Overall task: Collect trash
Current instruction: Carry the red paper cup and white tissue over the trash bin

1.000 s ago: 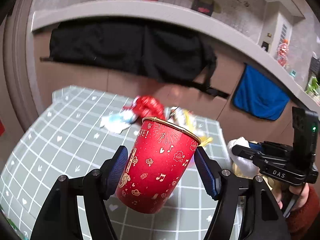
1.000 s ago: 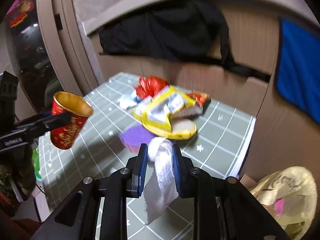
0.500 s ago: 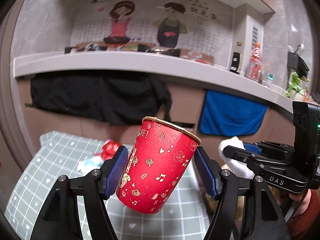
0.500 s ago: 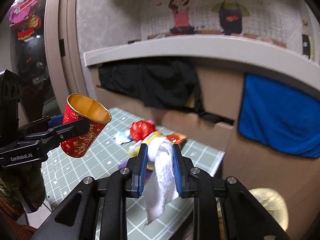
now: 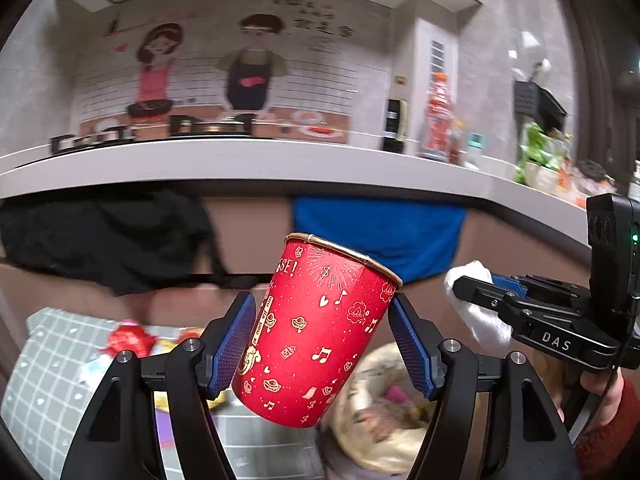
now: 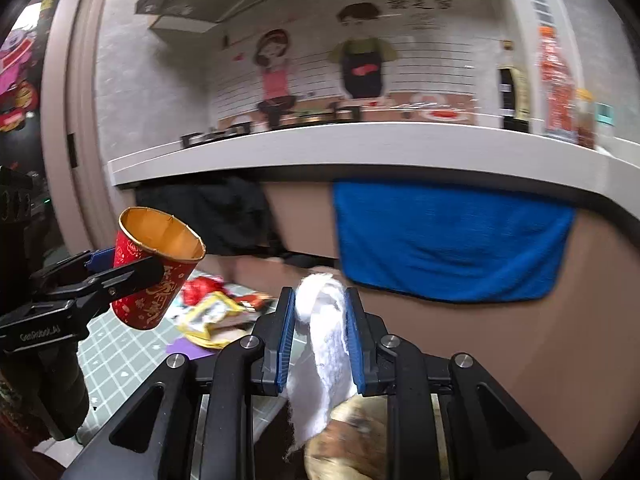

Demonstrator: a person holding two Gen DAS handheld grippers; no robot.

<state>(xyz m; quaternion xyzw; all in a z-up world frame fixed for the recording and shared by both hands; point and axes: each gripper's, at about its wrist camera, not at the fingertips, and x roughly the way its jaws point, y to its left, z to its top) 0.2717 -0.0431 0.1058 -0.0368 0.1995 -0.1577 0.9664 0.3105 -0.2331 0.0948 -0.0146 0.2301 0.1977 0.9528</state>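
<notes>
My left gripper (image 5: 322, 340) is shut on a red paper cup (image 5: 316, 332) with gold prints, held tilted in the air; the right wrist view shows the same cup (image 6: 154, 268) at the left with its gold inside visible. My right gripper (image 6: 320, 336) is shut on a crumpled white tissue (image 6: 322, 340) that hangs down between the blue pads; in the left wrist view that tissue (image 5: 474, 304) sticks out at the right. Below both grippers lies a yellowish trash bag (image 5: 384, 404), open, with scraps inside.
A green grid-patterned table (image 5: 44, 392) at the lower left carries a red wrapper (image 5: 128, 338), a yellow packet (image 6: 210, 314) and a purple scrap. Behind it, a counter (image 5: 280, 164) with a black cloth (image 5: 108, 236) and a blue towel (image 6: 452, 240) hanging.
Both grippers have risen and swung right, away from the table, carrying the cup and the tissue. The trash bag has come into view under them; the table has slid to the lower left.
</notes>
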